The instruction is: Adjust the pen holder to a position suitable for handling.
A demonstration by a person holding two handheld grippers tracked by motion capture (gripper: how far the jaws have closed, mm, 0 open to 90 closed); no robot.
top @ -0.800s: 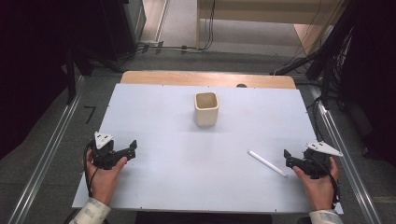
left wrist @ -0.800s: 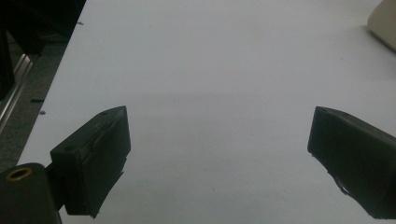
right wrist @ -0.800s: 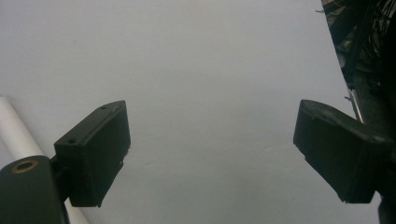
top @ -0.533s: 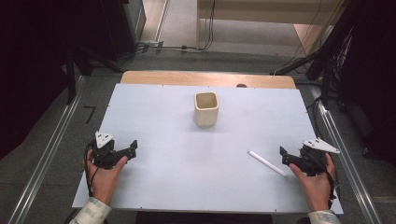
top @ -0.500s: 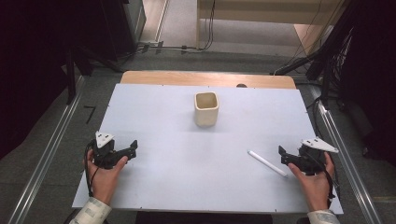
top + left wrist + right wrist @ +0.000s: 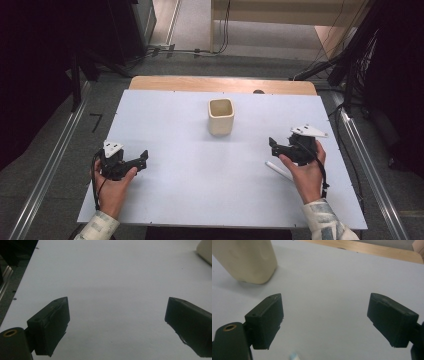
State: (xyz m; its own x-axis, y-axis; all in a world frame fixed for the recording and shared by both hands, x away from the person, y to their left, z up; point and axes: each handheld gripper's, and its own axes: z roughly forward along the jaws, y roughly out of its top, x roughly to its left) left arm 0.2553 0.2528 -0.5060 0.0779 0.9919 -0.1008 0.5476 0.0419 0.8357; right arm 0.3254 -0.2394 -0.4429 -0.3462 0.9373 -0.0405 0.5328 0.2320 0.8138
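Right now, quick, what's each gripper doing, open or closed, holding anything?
Left gripper: open, holding nothing, over the bare white tabletop.
Right gripper: open, holding nothing, above the thin white stick.

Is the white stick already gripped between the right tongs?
No: the right tongs stand wide open over the bare table, and the white stick lies flat on the table below the hand.
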